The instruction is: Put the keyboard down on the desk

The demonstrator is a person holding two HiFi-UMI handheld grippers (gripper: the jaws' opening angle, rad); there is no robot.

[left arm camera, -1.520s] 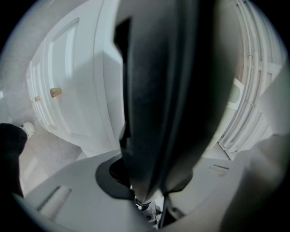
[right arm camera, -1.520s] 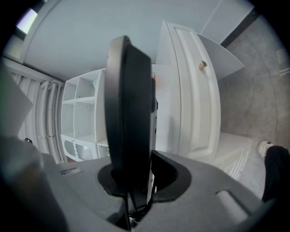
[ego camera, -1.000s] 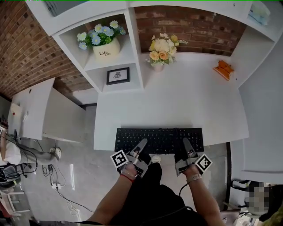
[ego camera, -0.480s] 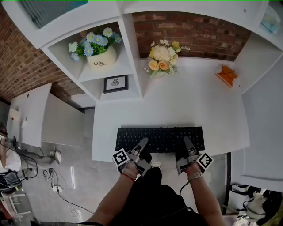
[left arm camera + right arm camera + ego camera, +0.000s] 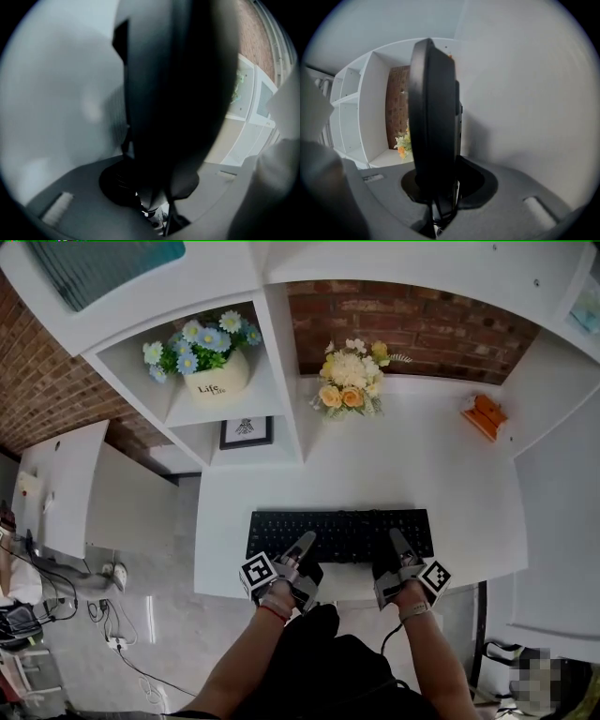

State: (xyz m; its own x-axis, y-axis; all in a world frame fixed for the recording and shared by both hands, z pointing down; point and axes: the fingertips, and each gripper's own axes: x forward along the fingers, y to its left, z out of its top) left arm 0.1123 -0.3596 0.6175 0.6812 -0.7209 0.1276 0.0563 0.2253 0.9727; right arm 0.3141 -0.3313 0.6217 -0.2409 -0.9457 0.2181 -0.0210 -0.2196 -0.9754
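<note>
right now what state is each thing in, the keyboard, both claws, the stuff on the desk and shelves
keyboard: flat, keys up, at the near edge of the desk; resting or lifted, cannot tell
left claw: shut on the keyboard's near edge
right claw: shut on the keyboard's near edge
bouquet: upright at the desk's back
flower pot: upright in a shelf compartment
picture frame: standing in the compartment below
orange object: lying far right, untouched
</note>
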